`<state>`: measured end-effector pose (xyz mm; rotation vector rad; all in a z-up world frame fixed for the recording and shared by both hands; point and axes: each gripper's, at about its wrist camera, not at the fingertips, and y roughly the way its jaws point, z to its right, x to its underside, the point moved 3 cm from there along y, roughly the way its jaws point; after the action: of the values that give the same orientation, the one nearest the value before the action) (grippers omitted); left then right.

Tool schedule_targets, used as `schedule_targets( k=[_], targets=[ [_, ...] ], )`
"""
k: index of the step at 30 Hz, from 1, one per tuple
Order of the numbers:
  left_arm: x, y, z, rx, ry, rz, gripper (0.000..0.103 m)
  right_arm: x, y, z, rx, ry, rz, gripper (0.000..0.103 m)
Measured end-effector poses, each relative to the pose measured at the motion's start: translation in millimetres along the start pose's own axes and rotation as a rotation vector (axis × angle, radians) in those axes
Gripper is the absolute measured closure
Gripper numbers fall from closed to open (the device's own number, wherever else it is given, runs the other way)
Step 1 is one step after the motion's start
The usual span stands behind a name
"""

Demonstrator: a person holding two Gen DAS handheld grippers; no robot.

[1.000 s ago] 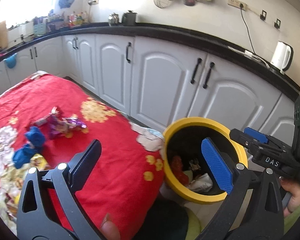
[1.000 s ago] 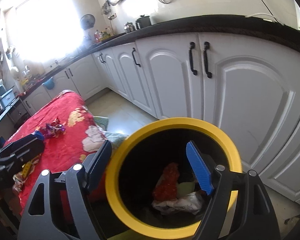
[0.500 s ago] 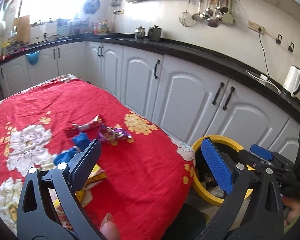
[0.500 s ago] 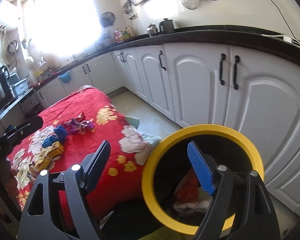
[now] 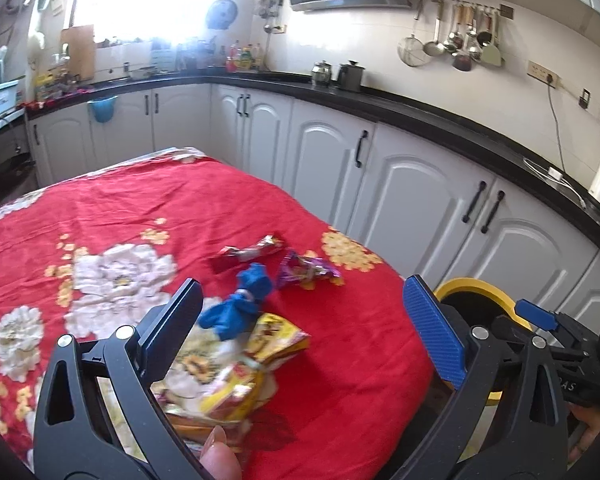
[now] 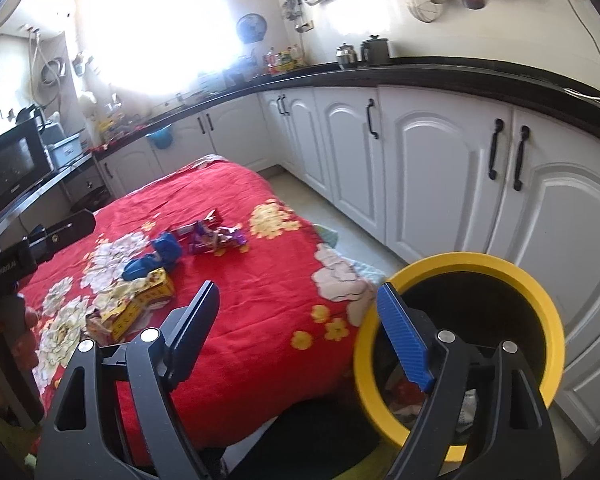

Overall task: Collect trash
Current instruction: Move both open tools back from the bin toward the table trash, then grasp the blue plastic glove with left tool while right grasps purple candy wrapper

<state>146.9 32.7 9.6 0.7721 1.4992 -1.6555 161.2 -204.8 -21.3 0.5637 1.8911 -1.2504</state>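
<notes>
Both grippers have been swung away from the yellow-rimmed bin [image 6: 460, 344] toward the red tablecloth [image 5: 220, 208]. The left gripper [image 5: 300, 320] and right gripper [image 6: 296, 328] are spread empty, the right just widened; wrappers [image 5: 276, 352] remain uncollected on the cloth, nearest the left.

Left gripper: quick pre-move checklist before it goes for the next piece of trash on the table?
1. Left gripper empty, jaws wide: ok.
2. Right gripper empty, jaws just opened further: ok.
3. Trash left on the red tablecloth: ok. Yellow packet, blue wad, purple wrapper, red wrapper.
4. Nearest target clear: not ok, the blue wad lies partly over the yellow packet.
5. Yellow-rimmed bin open beside the table: ok.
6. Room left in the bin: cannot tell, only some trash shows at the bottom.
</notes>
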Motion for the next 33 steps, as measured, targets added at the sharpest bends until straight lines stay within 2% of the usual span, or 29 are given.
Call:
schedule_targets(
  k=[12,17,22,29,33],
  targets=[
    [6,7,-46,-0.056,-0.038,-0.022,0.011,-7,30,-46,-0.045,-0.11,-0.037,0.025],
    [11,19,-64,-0.067,-0.053,-0.057,0.011,-17,51,-61,-0.063,-0.146,-0.049,0.025],
    [18,32,-80,-0.057,-0.08,-0.095,0.011,-27,79,-73,-0.067,-0.188,-0.067,0.025],
    [24,47,-92,0.001,-0.126,-0.151,0.024,-41,124,-89,-0.096,-0.244,-0.114,0.031],
    [29,58,-96,0.029,-0.137,-0.187,0.027,-46,149,-96,-0.105,-0.277,-0.138,0.036]
  ],
)
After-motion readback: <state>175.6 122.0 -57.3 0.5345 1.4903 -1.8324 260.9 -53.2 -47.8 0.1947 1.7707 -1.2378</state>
